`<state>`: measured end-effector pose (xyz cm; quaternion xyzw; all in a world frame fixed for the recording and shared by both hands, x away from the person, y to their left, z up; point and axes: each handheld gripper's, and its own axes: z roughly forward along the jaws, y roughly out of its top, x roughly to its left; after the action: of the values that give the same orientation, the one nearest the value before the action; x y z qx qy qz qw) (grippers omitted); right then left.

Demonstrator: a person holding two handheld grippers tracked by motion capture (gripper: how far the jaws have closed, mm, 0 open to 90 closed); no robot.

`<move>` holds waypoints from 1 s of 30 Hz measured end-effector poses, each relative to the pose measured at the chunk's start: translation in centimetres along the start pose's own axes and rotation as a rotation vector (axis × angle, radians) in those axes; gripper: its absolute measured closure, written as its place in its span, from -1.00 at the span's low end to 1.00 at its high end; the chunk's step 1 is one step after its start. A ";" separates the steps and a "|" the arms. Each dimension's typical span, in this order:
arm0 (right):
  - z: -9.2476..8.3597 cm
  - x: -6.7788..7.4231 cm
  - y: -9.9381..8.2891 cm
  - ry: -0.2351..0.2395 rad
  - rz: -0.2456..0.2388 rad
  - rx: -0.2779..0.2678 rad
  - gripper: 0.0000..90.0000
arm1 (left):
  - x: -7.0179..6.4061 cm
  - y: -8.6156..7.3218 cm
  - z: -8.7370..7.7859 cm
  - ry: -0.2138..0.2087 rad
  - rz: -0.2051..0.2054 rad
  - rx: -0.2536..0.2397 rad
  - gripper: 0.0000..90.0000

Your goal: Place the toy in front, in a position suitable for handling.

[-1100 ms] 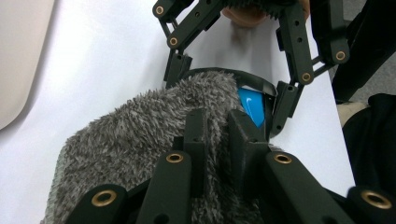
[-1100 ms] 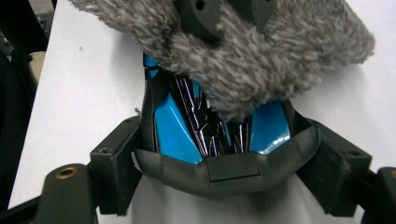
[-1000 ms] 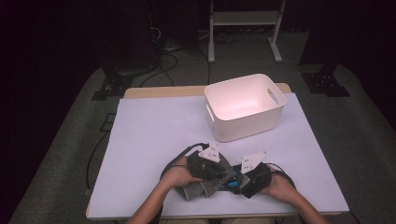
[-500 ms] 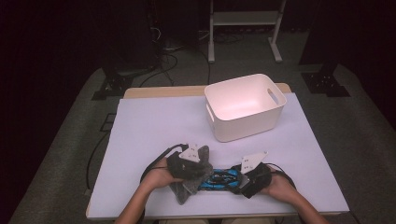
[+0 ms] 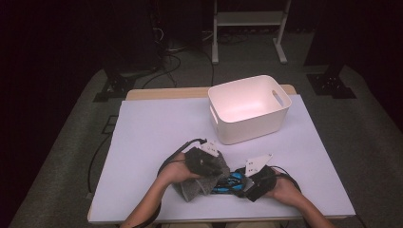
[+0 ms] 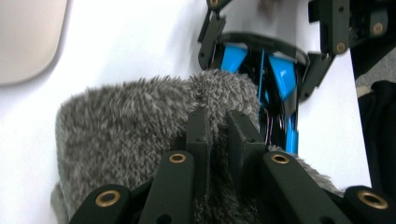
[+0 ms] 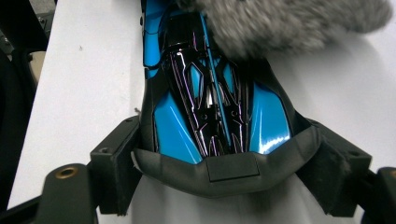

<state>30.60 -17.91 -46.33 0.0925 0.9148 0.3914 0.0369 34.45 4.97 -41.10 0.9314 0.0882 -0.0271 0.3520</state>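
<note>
The left gripper (image 6: 215, 140) has its jaws pressed together on a fold of the grey fuzzy cloth (image 6: 135, 126), low and centre in the left gripper view. The right gripper (image 7: 219, 163) clamps the rear end of a blue and black toy car (image 7: 210, 98), one jaw on each side of it. In the high view cloth (image 5: 199, 184) and car (image 5: 229, 182) sit touching, low centre on the white table (image 5: 152, 128), between both hands. A white bin (image 5: 249, 108) stands well apart, upper right.
</note>
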 end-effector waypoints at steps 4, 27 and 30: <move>0.0 0.0 0.0 0.000 -0.001 -0.002 -0.53 | -0.2 1.5 1.3 -0.039 0.023 0.005 0.77; 0.0 0.1 -0.2 -0.005 0.011 -0.014 -0.53 | -3.3 3.3 3.7 -0.120 0.149 0.034 0.78; 0.0 0.1 -0.2 -0.005 0.011 -0.014 -0.53 | -3.2 3.0 3.2 -0.103 0.153 0.038 0.78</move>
<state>30.48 -18.04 -46.45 0.0984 0.9114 0.3978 0.0377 31.92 0.20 -41.22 0.9393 -0.0017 -0.0497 0.3396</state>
